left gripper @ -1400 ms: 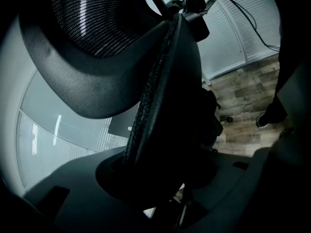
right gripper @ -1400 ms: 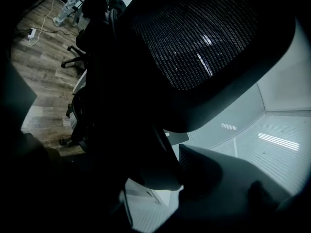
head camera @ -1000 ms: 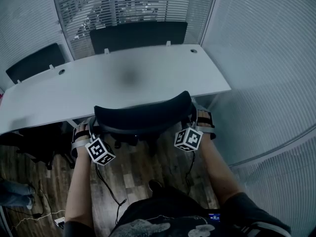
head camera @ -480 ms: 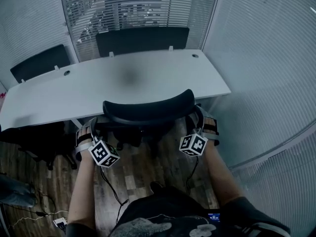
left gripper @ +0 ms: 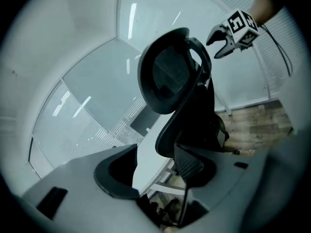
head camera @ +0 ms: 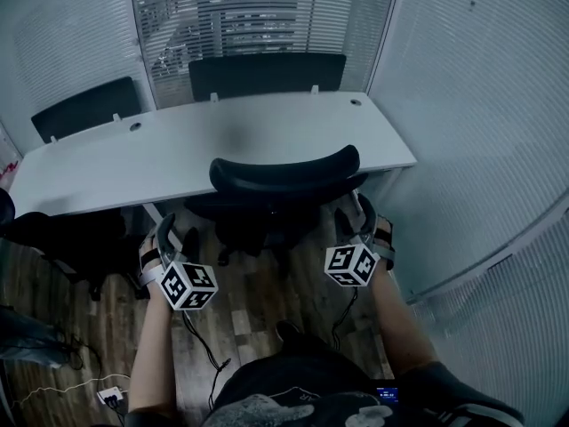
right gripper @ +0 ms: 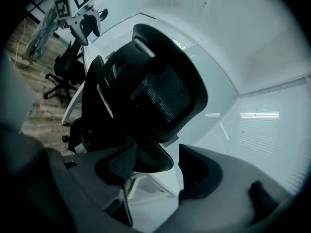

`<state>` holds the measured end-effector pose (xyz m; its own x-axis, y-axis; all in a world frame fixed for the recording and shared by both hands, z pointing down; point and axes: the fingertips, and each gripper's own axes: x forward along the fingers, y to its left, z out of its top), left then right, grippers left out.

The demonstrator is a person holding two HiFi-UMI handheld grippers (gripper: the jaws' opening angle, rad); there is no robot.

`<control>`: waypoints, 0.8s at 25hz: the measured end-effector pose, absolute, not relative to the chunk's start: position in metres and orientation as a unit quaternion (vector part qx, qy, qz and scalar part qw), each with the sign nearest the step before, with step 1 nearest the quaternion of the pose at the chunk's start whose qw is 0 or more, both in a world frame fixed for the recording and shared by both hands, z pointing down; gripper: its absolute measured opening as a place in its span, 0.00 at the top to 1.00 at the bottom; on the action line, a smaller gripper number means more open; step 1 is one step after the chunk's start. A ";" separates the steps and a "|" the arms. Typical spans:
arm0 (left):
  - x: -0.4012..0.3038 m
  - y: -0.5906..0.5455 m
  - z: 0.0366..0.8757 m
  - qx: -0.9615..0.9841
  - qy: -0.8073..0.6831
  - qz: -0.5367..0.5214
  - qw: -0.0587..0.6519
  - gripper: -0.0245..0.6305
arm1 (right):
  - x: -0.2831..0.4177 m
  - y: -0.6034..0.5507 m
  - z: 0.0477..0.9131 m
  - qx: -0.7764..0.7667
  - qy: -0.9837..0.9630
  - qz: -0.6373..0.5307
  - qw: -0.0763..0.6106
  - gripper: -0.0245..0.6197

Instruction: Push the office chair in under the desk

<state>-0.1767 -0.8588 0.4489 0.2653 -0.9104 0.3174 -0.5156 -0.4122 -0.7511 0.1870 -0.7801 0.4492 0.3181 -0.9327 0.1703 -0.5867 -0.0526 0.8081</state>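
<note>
Ahead of the left gripper (head camera: 176,235) and right gripper (head camera: 353,216), both parted and empty, the office chair (head camera: 284,178) wants one even push.

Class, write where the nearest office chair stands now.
Head view, centre: the office chair stands at the near edge of the white desk, directly ahead of the person.

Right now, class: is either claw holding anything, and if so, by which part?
Nothing is held. The left claw and right claw both stand open, clear of the office chair in front of them.
</note>
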 end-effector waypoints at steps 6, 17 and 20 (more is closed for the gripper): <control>-0.178 -0.811 0.435 -0.797 0.465 -0.314 0.225 0.78 | 0.156 -0.734 0.432 0.741 -0.535 -0.183 0.362 0.72; -0.181 -0.751 0.422 -0.819 0.494 -0.236 0.171 0.94 | 0.120 -0.670 0.408 0.755 -0.570 -0.151 0.287 0.91; -0.172 -0.731 0.415 -0.829 0.497 -0.215 0.141 0.94 | 0.115 -0.657 0.404 0.739 -0.596 -0.148 0.277 0.92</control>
